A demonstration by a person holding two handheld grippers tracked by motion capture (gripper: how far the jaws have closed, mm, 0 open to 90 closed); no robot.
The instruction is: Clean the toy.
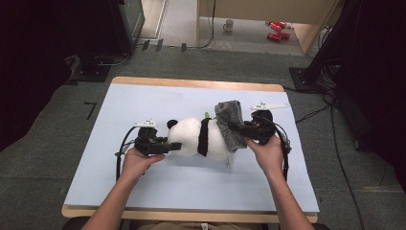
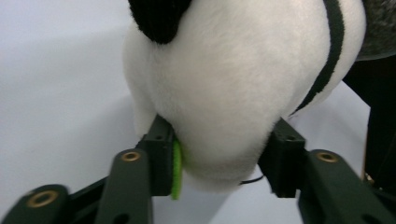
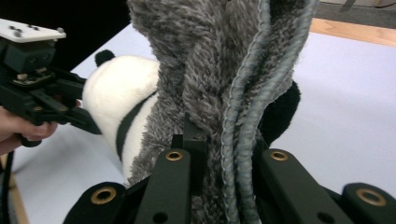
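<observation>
Plush panda (image 1: 194, 136), white with black ears and band, lies mid-table (image 1: 143, 191). Left gripper (image 2: 219, 163) jaws clasp its head; right gripper (image 3: 224, 154) pinches fuzzy grey sock (image 3: 205, 70) over its rear.

I see a white panda toy (image 1: 194, 136) with black ears and a black band across its body. The fuzzy sock (image 1: 231, 124) is mottled grey, its ribbed cuff a bluish grey. Both of my grippers, left (image 1: 174, 146) and right (image 1: 239, 127), are black with brass-coloured rivets. The tabletop (image 1: 143, 100) is pale blue with a light wooden edge.
</observation>
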